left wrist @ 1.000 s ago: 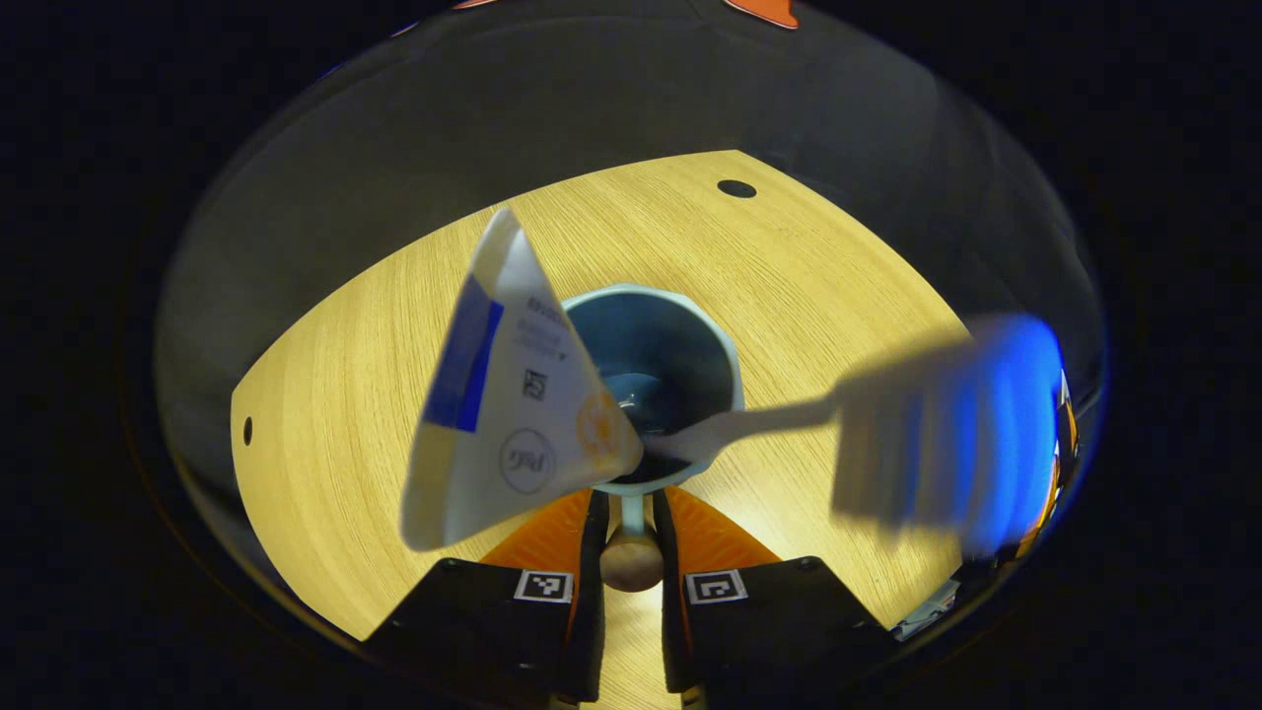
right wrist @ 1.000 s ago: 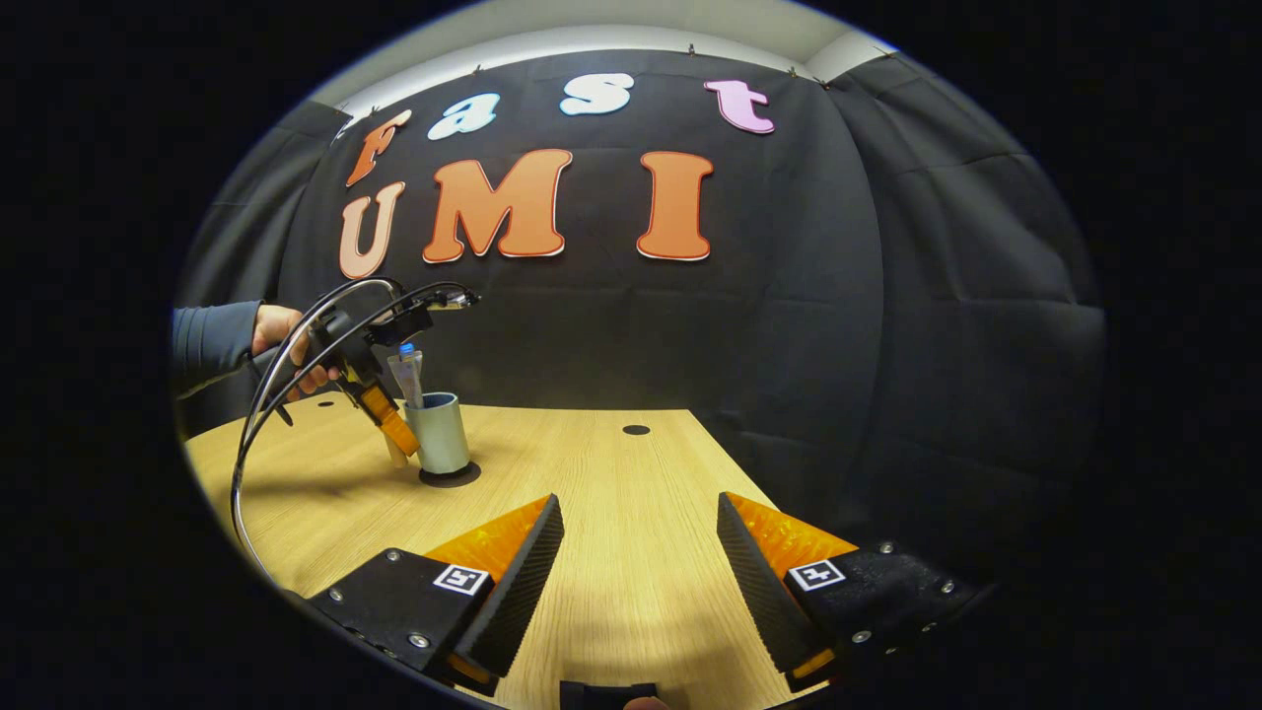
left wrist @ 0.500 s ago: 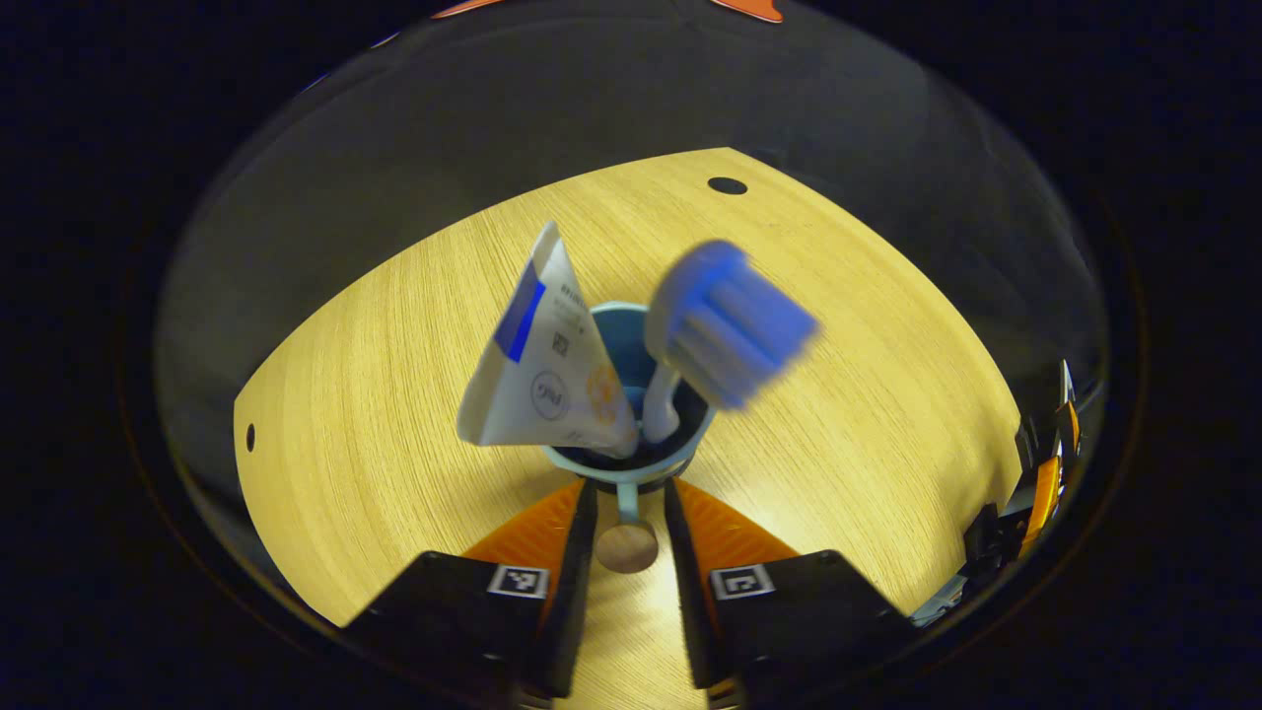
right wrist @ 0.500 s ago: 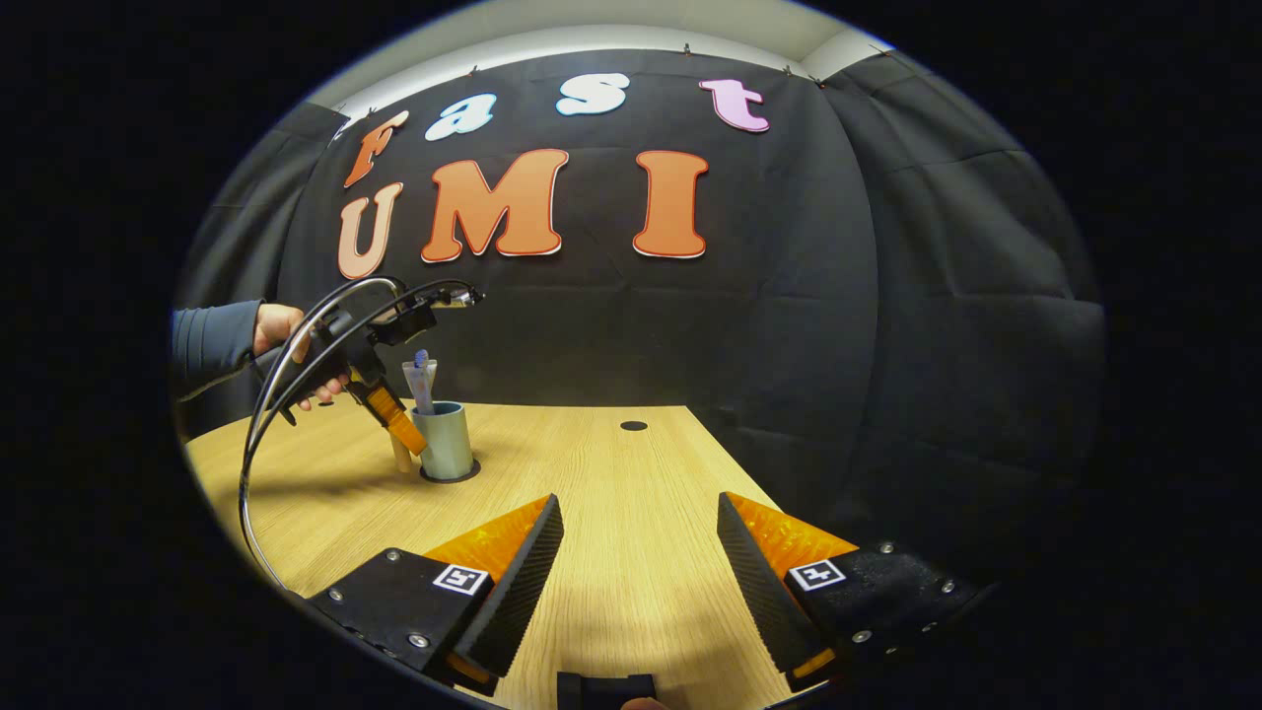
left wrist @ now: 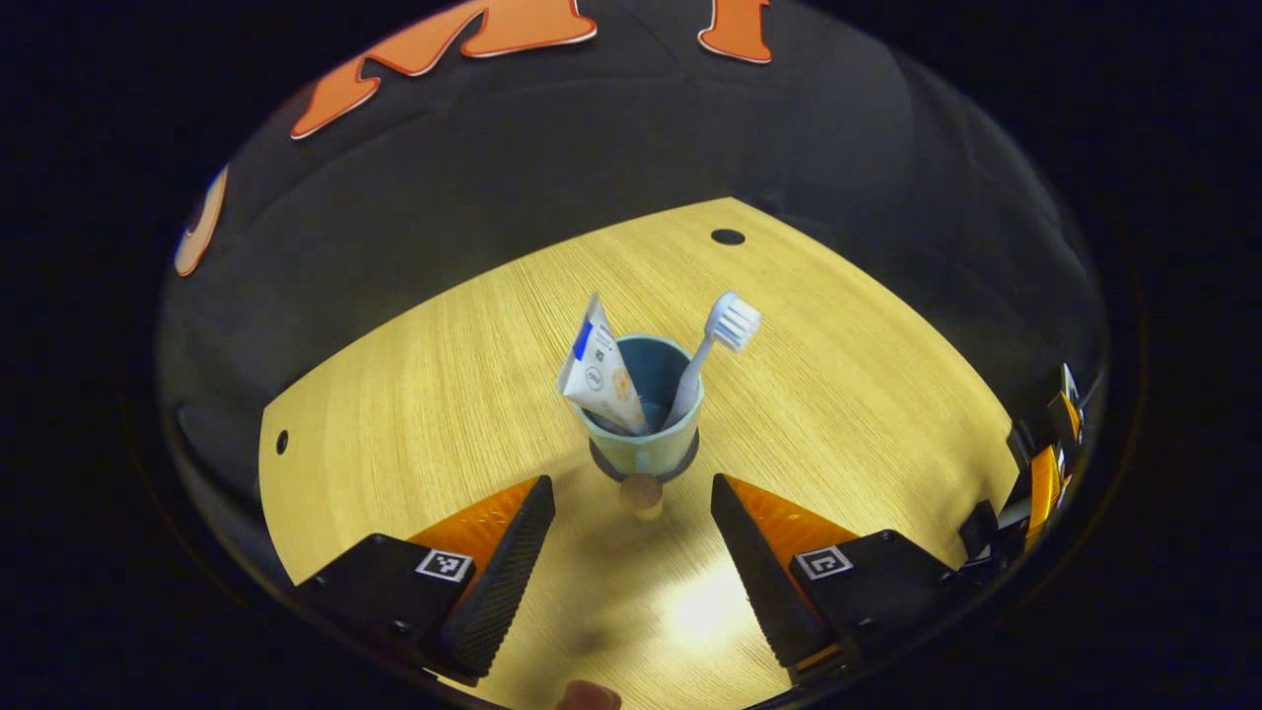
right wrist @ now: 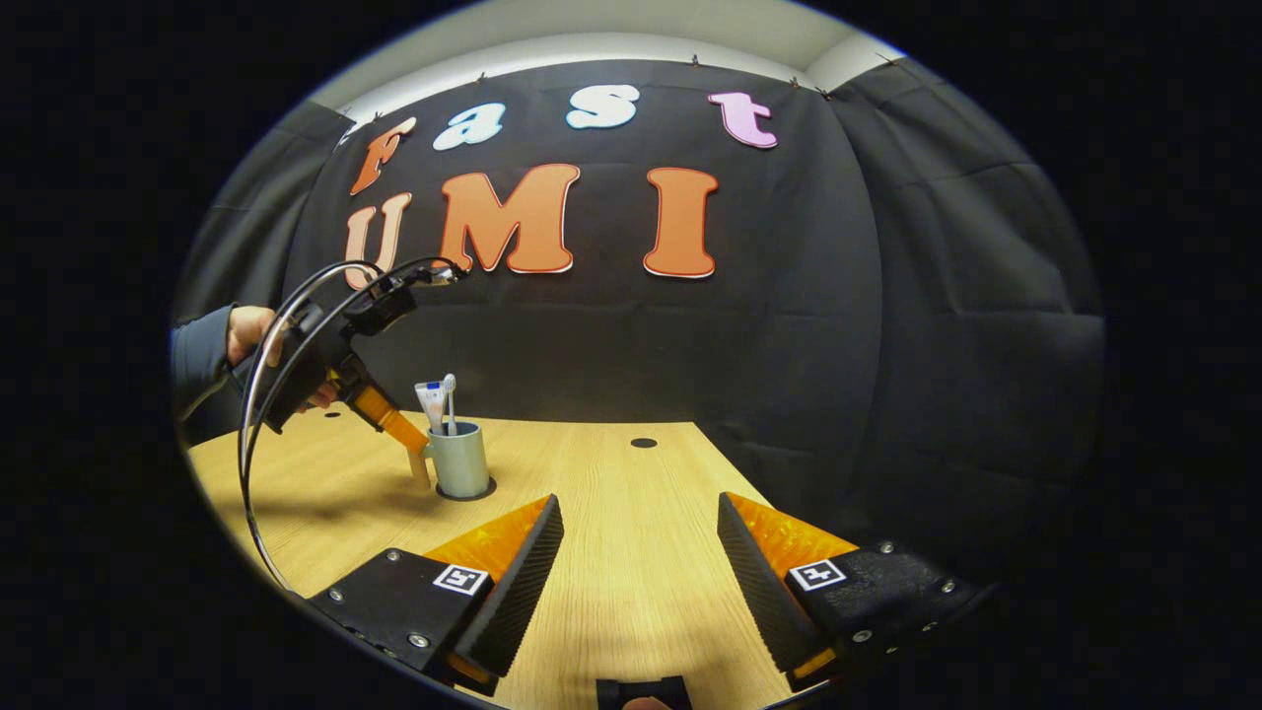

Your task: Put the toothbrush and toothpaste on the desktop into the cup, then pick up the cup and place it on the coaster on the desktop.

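Wooden table (left wrist: 414, 375) w/ cup (left wrist: 642, 442) upright on dark coaster (right wrist: 465, 490), paste (left wrist: 597, 370) & brush (left wrist: 718, 340) inside it. Your left gripper (left wrist: 631, 552) sits just behind cup, jaws apart (handle between them, untouched). Right gripper (right wrist: 639, 567) well apart, jaws wide too.

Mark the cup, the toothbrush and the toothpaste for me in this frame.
cup (left wrist: 646, 452), left gripper view, on its near outer wall.
toothbrush (left wrist: 735, 321), left gripper view, on the bristle head.
toothpaste (left wrist: 601, 375), left gripper view, on the flat tube body.
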`<state>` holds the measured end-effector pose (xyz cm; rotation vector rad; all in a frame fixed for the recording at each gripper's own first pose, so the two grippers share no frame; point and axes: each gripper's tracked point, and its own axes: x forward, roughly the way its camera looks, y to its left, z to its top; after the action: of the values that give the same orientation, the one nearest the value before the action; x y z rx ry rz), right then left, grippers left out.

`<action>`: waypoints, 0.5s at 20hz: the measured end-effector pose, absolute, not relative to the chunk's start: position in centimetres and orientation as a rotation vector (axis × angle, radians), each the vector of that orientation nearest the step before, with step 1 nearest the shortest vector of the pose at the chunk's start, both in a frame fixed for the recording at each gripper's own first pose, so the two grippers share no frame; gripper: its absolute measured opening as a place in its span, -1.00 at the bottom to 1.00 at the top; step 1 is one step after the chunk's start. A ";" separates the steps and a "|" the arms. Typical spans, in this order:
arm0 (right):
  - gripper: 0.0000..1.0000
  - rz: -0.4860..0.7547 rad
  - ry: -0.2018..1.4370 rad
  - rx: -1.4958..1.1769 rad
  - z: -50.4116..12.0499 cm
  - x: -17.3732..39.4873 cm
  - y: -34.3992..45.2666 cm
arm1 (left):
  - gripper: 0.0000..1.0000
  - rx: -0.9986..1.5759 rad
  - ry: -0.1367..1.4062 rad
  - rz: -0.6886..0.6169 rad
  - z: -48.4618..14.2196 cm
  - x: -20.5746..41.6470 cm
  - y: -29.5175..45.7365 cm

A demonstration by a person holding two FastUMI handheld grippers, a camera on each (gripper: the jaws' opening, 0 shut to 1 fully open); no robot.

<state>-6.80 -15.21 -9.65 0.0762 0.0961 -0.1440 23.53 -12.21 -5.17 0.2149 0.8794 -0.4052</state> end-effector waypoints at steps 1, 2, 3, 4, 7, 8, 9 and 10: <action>0.90 -0.138 0.101 0.078 -9.6 -6.5 -14.7 | 1.00 0.208 0.837 -0.397 -4.1 23.3 -11.8; 0.91 -0.127 0.097 0.084 -9.3 -6.3 -14.0 | 1.00 0.208 0.785 -0.388 -2.8 23.0 -11.3; 0.91 -0.119 0.094 0.093 -9.3 -6.1 -13.3 | 1.00 0.213 0.730 -0.369 -1.4 22.8 -10.6; 0.90 -0.106 0.094 0.102 -9.1 -5.9 -12.6 | 1.00 0.215 0.676 -0.354 0.2 22.5 -10.0; 0.91 -0.087 0.083 0.088 -8.3 -4.6 -10.0 | 1.00 0.215 0.505 -0.307 3.9 21.1 -8.2; 0.90 -0.085 0.086 0.077 -8.0 -4.0 -9.3 | 1.00 0.215 0.434 -0.281 5.2 21.3 -7.8; 0.90 -0.072 0.087 0.070 -7.7 -3.5 -8.2 | 1.00 0.209 0.381 -0.250 6.2 21.2 -7.0; 0.91 -0.058 0.085 0.066 -7.5 -3.0 -7.1 | 1.00 0.194 0.332 -0.237 6.9 21.3 -6.8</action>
<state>-3.05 -7.08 -7.46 0.0663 0.0847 -0.0584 21.28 -6.84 6.90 0.1938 0.3324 -0.2372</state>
